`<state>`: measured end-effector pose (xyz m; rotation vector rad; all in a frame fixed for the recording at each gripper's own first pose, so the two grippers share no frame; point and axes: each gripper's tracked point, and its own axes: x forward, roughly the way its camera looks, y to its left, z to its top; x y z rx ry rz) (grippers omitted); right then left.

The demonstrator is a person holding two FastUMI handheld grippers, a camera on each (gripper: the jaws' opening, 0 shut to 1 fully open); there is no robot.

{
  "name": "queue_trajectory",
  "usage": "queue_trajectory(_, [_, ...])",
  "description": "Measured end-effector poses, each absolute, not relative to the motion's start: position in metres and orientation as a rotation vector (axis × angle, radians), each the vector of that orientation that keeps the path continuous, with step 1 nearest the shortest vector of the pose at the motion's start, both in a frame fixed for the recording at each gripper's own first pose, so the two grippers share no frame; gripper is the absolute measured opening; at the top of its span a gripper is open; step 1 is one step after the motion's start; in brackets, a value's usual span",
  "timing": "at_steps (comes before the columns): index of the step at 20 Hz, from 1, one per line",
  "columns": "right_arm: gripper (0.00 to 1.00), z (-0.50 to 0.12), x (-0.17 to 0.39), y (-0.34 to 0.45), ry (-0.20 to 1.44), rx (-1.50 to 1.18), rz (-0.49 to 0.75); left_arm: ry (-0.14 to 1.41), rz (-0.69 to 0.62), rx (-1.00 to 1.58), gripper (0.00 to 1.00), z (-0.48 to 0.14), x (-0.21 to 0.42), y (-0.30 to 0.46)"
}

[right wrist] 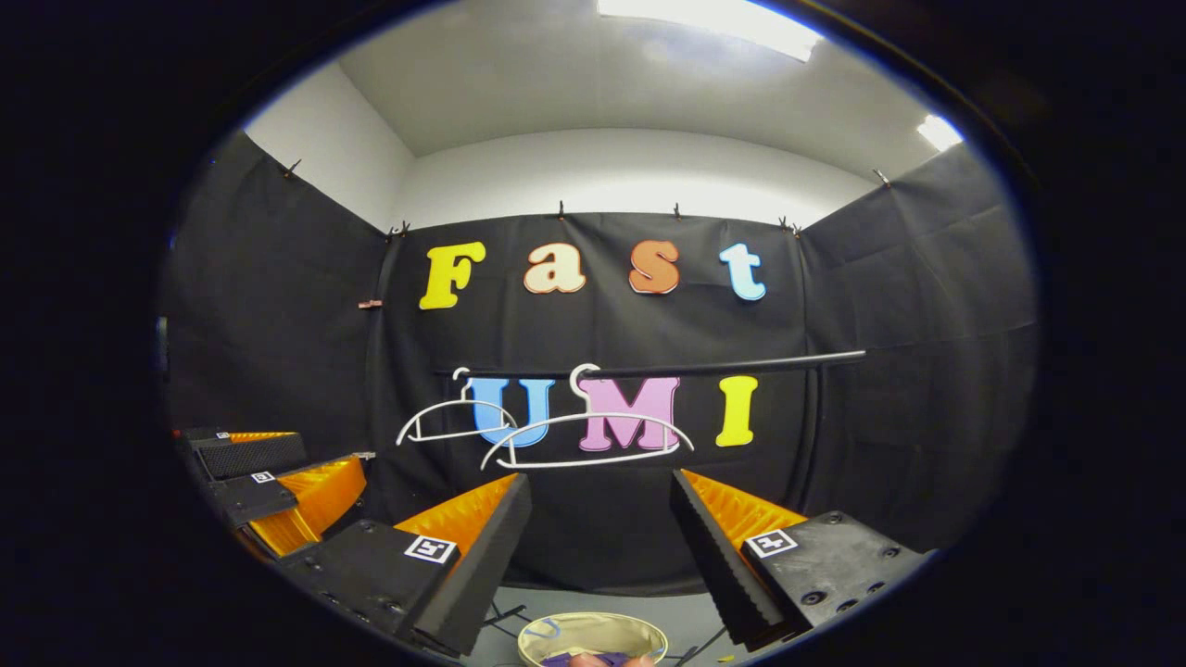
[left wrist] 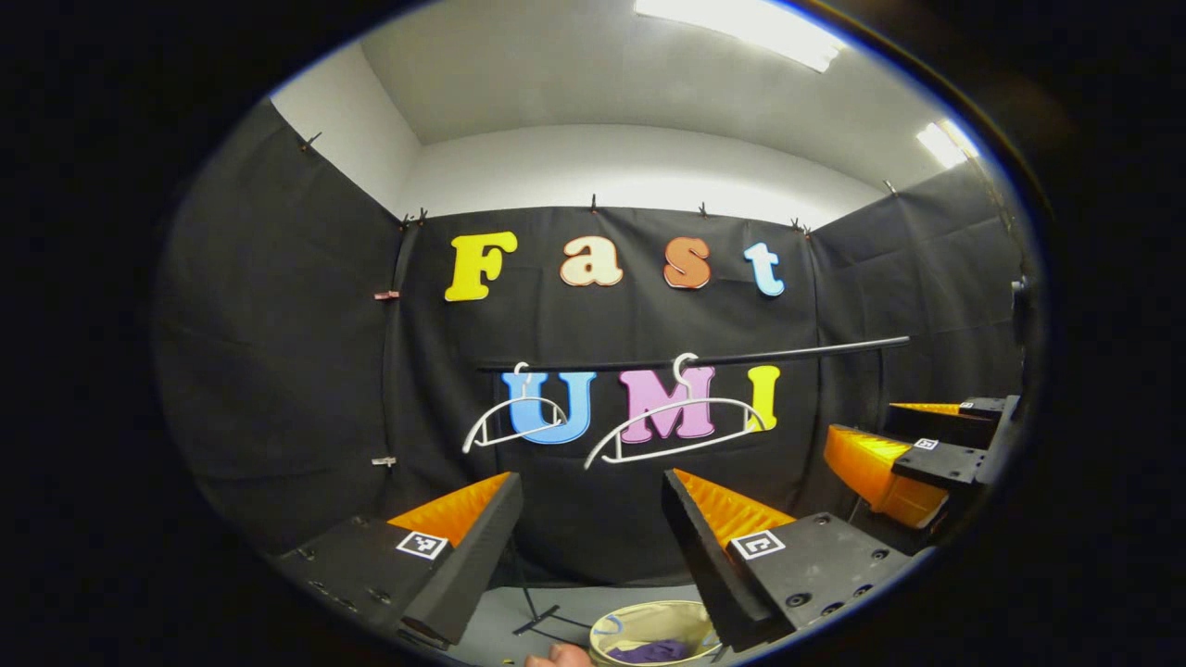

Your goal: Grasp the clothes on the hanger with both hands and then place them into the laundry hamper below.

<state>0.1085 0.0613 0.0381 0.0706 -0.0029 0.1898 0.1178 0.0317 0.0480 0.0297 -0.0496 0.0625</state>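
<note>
Two white hangers [left wrist: 675,421] [left wrist: 514,419] hang bare on a black rail [left wrist: 704,358]. Below them stands a pale round laundry hamper [left wrist: 649,608] with purple clothes [left wrist: 660,651] lying inside. My left gripper [left wrist: 591,480] is open and holds nothing; it is level with the space under the hangers and well above the hamper. In the right gripper view, my right gripper [right wrist: 600,480] is also open and bare. There the hangers [right wrist: 588,440] [right wrist: 452,421], the rail [right wrist: 667,369], the hamper [right wrist: 593,619] and a sliver of purple cloth [right wrist: 563,660] appear too.
Each gripper appears beside the other: the right gripper [left wrist: 913,454] at the right edge of the left gripper view, the left gripper [right wrist: 278,482] at the left of the right gripper view. A black stand foot [left wrist: 547,616] rests on the grey floor beside the hamper.
</note>
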Motion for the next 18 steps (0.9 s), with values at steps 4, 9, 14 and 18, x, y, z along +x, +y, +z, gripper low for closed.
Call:
queue_trajectory(4, [0.97,0.032,0.107,0.061,-0.002,0.098,0.189,-0.041,0.107,0.02,0.95,0.038,0.109,0.033])
queue_trajectory(9, [1.0,0.018,0.11,0.063,0.031,0.098,0.185,-0.021,0.112,0.016,0.95,0.028,0.101,0.023])
queue_trajectory(14, [0.98,0.027,0.115,0.064,0.003,0.051,0.195,-0.012,0.103,0.003,0.95,0.026,0.099,0.016])
queue_trajectory(18, [0.98,0.029,0.112,0.064,-0.004,0.044,0.198,-0.008,0.093,-0.001,0.95,0.025,0.099,0.011])
